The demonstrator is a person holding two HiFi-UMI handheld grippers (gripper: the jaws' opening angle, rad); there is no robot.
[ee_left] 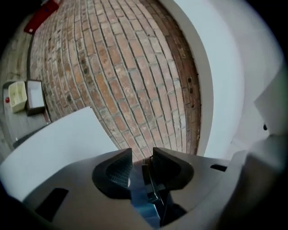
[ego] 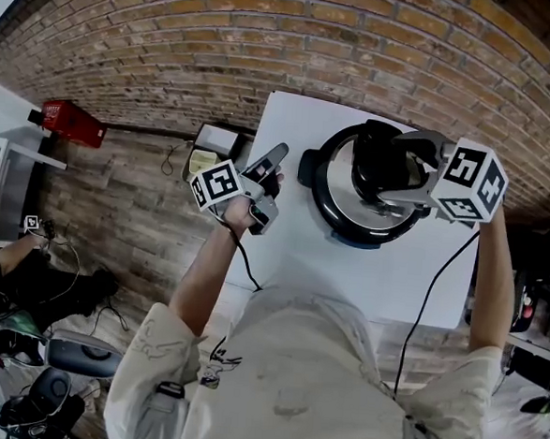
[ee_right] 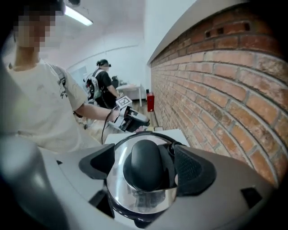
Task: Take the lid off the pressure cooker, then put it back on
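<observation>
- Pressure cooker [ego: 325,200] sat on the white table [ego: 291,131], toward the side nearest the wall, with its steel lid [ee_right: 116,177] on and the black knob [ego: 378,160] uppermost.
- Right gripper [ee_right: 145,158] hung over the lid, tilted down, jaws spread wide to either side of the knob. One pad stood clear; the other lay close, perhaps just off it.
- Left gripper [ee_left: 142,158] was off the table's left edge, well apart from the cooker, jaws parted by a narrow gap with nothing between.
- Brick wall [ego: 268,45] ran behind the table.
</observation>
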